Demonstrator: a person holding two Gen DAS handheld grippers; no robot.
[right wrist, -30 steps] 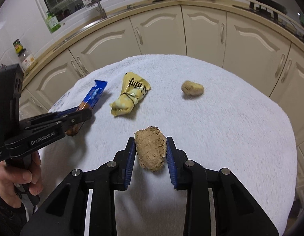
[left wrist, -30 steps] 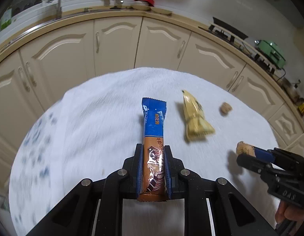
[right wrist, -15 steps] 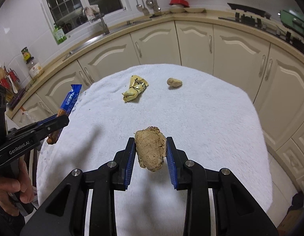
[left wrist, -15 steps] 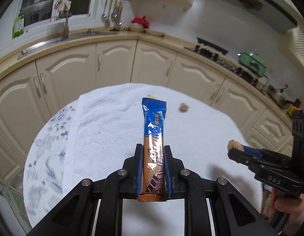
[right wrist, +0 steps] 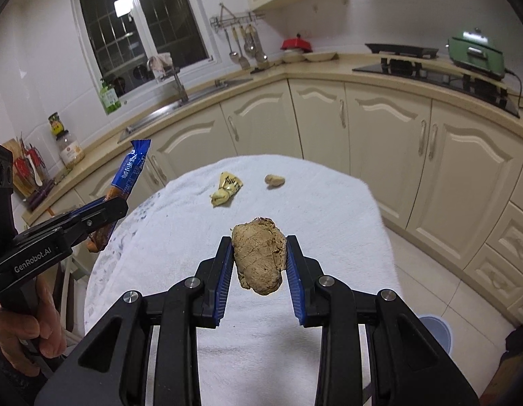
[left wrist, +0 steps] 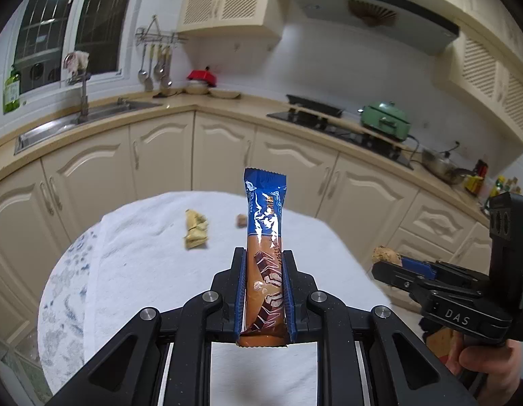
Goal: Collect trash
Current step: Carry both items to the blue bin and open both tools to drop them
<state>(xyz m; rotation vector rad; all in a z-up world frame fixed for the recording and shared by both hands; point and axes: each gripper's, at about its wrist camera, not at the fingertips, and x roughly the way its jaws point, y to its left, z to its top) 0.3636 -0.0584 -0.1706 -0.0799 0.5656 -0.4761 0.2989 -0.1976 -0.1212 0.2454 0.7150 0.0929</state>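
My left gripper [left wrist: 264, 257] is shut on a long blue and brown snack wrapper [left wrist: 264, 237], held upright above the near part of the white-clothed round table [left wrist: 153, 270]. My right gripper [right wrist: 259, 240] is shut on a crumpled brown lump [right wrist: 259, 257], raised over the table [right wrist: 329, 209]. In the right wrist view the left gripper [right wrist: 116, 203] shows at the left with the wrapper [right wrist: 133, 165] sticking up. The right gripper [left wrist: 380, 262] appears at the right of the left wrist view. A yellow wrapper [left wrist: 195, 229] [right wrist: 227, 189] and a small brown lump [left wrist: 241, 220] [right wrist: 274, 180] lie on the far part of the cloth.
Cream kitchen cabinets [right wrist: 380, 128] curve around behind the table, with a sink [left wrist: 75, 121], a hob [left wrist: 329, 118] and a green pot [left wrist: 385, 118] on the counter. A tiled floor [right wrist: 430, 287] lies to the right of the table. A person's hand [right wrist: 24, 335] grips the left handle.
Both grippers have risen and drawn back from the table with their loads still held. The table and the trash on it look smaller and farther, and more of the kitchen wall shows.
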